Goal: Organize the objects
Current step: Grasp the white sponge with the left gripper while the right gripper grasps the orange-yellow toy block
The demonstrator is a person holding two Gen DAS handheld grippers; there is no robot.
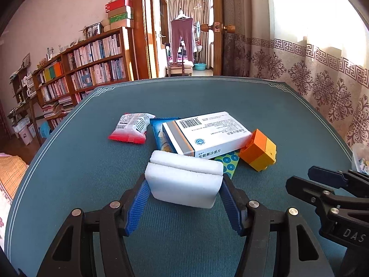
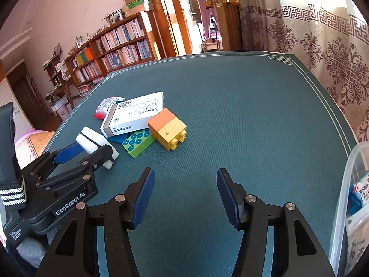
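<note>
My left gripper is shut on a white sponge, with its blue pads pressed to the sponge's two ends just above the teal table mat. The right wrist view shows that grip from the side, on the sponge. Behind the sponge lies a pile: a white medicine box, an orange-and-yellow block, a green dotted card, a blue packet and a red-and-white snack packet. My right gripper is open over bare mat, with nothing between its fingers, in front of the block.
A clear plastic container holding a blue packet stands at the table's right edge, next to the patterned curtain. The far half of the mat carries nothing. Bookshelves and a doorway lie beyond the table.
</note>
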